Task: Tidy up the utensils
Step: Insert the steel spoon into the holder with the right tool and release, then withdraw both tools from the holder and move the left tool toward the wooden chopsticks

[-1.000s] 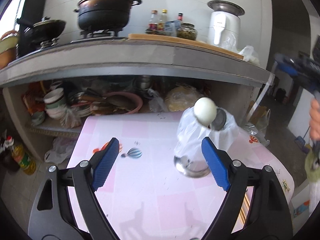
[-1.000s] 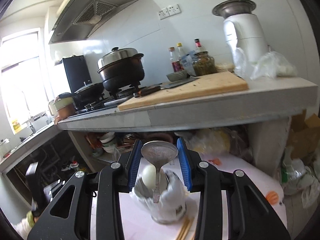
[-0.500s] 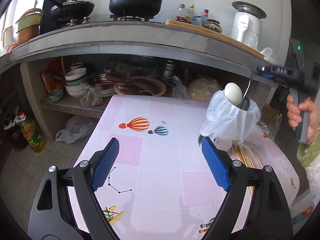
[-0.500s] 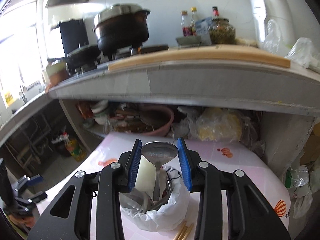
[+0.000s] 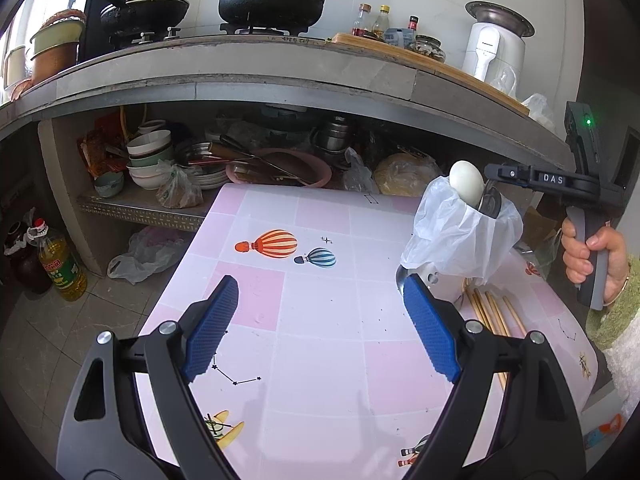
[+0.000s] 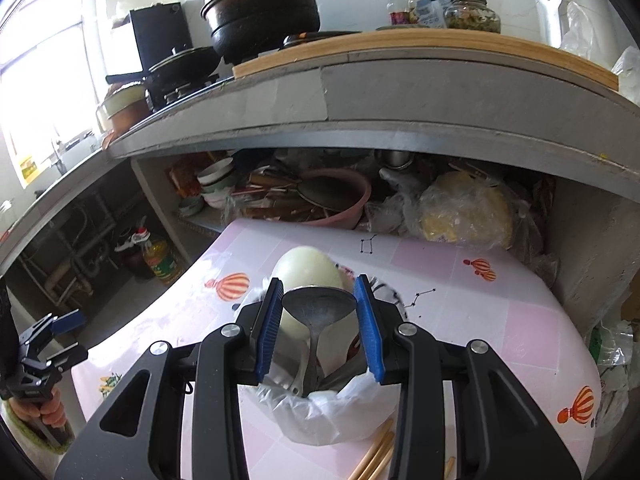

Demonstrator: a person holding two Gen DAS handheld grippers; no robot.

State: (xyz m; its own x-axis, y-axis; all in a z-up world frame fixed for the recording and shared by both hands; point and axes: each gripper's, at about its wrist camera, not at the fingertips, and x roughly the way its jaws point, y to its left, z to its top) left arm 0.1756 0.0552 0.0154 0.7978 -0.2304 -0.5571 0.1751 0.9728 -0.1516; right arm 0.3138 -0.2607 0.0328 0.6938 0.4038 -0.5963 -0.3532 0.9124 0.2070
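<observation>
My right gripper [image 6: 318,300] is shut on the bowl of a metal spoon [image 6: 318,306], whose handle points down into a utensil holder lined with a white plastic bag [image 6: 332,412]. A cream-white spoon [image 6: 308,274] stands in the same holder, just behind the metal one. In the left wrist view the holder [image 5: 460,236] stands at the right of the pink table [image 5: 320,380], with the right gripper [image 5: 494,178] over it. My left gripper [image 5: 320,328] hangs open above the table, left of the holder, with nothing between its fingers. Wooden chopsticks [image 5: 488,312] lie beside the holder.
Behind the table a concrete counter [image 5: 280,80] carries pots, bottles and a cutting board. Its lower shelf [image 5: 180,184] is crowded with bowls, plates and bags. An oil bottle [image 5: 60,264] stands on the floor at the left. A person's hand [image 5: 592,252] grips the right tool.
My right gripper has come down with the metal spoon, and its handle now sits deep in the bagged holder. My left gripper has drawn back to the left, away from the holder.
</observation>
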